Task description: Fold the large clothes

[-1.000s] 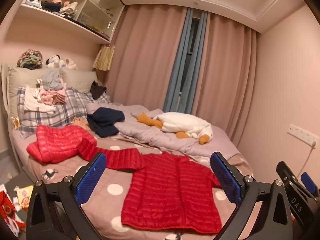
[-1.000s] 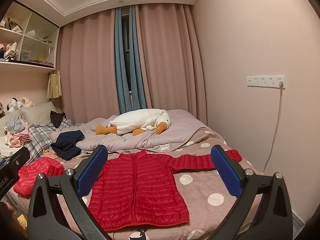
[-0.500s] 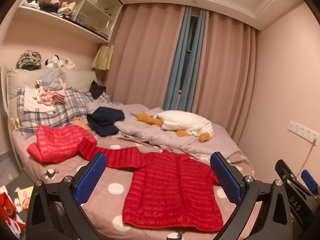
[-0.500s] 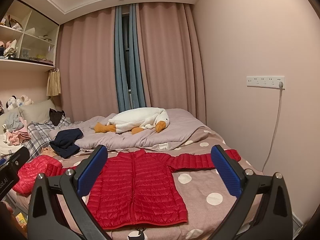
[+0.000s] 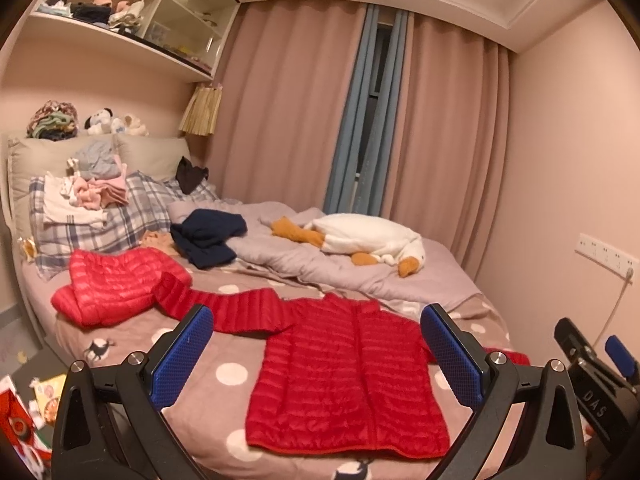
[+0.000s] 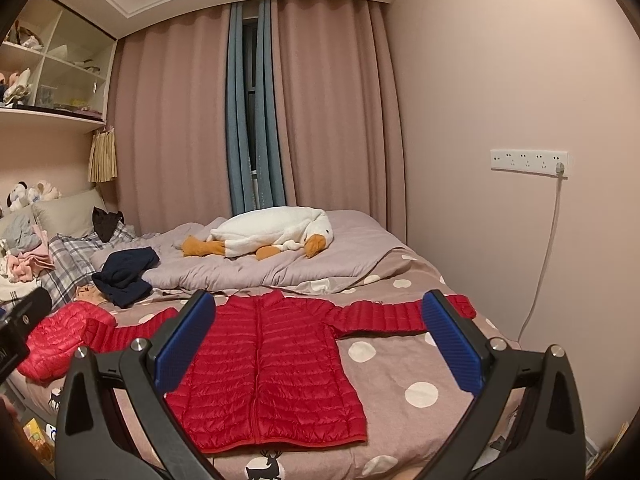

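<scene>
- The red down jacket (image 6: 264, 372) lies flat, front up, sleeves spread, on the near part of the polka-dot bed (image 6: 400, 384).
- The left gripper (image 5: 316, 354) hovers above the jacket, jaws spread wide, holding nothing.
- The right gripper (image 6: 320, 344) likewise hangs over the jacket, wide apart and empty.
- Beyond the jacket lies a plush goose (image 6: 272, 236).

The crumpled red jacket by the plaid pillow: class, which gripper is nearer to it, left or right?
Left. The left gripper hangs open just right of the crumpled red jacket. The right gripper sits farther right, above the spread red jacket.
</scene>
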`<state>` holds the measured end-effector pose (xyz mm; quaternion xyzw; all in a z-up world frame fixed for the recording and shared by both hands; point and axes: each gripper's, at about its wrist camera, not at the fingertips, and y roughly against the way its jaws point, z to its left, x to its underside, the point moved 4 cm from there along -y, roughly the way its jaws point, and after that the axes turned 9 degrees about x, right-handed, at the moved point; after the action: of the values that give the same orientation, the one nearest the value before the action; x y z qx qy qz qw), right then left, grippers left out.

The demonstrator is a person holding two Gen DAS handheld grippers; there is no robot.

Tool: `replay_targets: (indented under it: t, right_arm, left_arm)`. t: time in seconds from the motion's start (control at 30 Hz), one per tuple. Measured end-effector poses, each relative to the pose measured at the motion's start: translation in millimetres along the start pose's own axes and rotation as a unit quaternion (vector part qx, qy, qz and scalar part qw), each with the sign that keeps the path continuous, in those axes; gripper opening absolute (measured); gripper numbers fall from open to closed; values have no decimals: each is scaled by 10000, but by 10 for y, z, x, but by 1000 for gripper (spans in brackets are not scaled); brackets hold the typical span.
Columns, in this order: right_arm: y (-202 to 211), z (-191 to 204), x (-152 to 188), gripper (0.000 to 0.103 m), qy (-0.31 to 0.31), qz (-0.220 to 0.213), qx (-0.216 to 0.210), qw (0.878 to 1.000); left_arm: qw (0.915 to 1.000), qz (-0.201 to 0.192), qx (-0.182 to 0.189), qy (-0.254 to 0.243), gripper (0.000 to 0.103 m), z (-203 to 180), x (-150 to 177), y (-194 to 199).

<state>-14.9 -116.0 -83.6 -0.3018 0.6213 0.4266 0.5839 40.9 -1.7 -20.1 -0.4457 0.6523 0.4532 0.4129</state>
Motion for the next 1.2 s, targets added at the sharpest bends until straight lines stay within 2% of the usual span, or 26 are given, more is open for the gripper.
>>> replay_targets:
  t: [1.2]
  right_arm:
    - [-32,101,27,103,107,34,1,9999]
  left_arm:
    - [9999,146,23,-69,102,7,10,-60]
